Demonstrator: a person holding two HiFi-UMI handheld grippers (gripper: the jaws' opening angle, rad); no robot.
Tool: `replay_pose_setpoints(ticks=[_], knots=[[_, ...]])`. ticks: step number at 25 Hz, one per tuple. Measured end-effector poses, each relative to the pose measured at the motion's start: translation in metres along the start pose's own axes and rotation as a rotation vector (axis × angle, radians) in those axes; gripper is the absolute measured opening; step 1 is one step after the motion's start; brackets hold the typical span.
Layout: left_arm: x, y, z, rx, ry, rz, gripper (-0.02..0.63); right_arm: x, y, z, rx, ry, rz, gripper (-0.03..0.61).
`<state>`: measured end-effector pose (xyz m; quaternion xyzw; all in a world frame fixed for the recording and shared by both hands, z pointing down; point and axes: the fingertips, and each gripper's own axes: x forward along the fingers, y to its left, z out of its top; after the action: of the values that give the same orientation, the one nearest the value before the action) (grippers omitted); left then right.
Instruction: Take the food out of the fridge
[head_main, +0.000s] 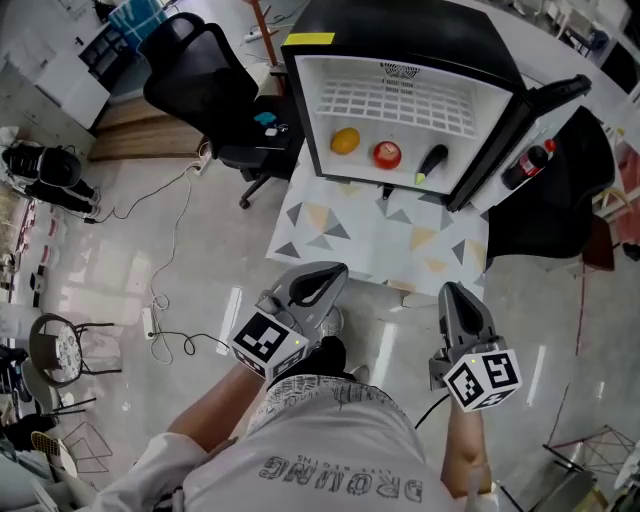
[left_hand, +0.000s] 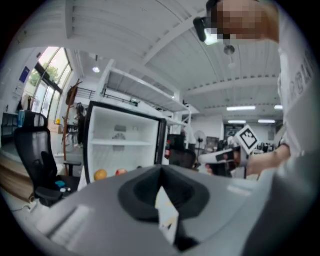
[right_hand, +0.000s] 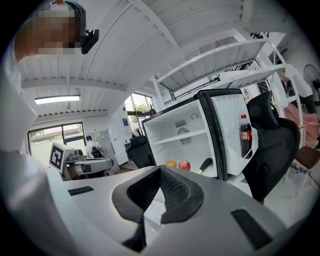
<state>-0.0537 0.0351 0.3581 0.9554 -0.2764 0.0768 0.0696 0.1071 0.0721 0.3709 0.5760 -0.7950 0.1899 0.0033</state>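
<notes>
Reaching into the fridge (head_main: 312, 95) with left gripper (head_main: 320, 281) and right gripper (head_main: 457, 296) jaws closed and empty could roll the orange (head_main: 345, 141) away.

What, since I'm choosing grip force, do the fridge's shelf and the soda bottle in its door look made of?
The shelf looks like white-coated wire, going by its thin open grid, though moulded plastic is possible. The soda bottle looks like clear, glossy plastic holding a dark drink, with a red cap and label. Glass cannot be ruled out.
</notes>
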Motion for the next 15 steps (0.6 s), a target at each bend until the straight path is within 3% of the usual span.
replay_pose_setpoints(ticks=[15], knots=[[0.046,0.086,0.016,-0.014,-0.004,-0.065,0.006,0.085,-0.015,0.031,0.019,-0.001,-0.066,-0.012]])
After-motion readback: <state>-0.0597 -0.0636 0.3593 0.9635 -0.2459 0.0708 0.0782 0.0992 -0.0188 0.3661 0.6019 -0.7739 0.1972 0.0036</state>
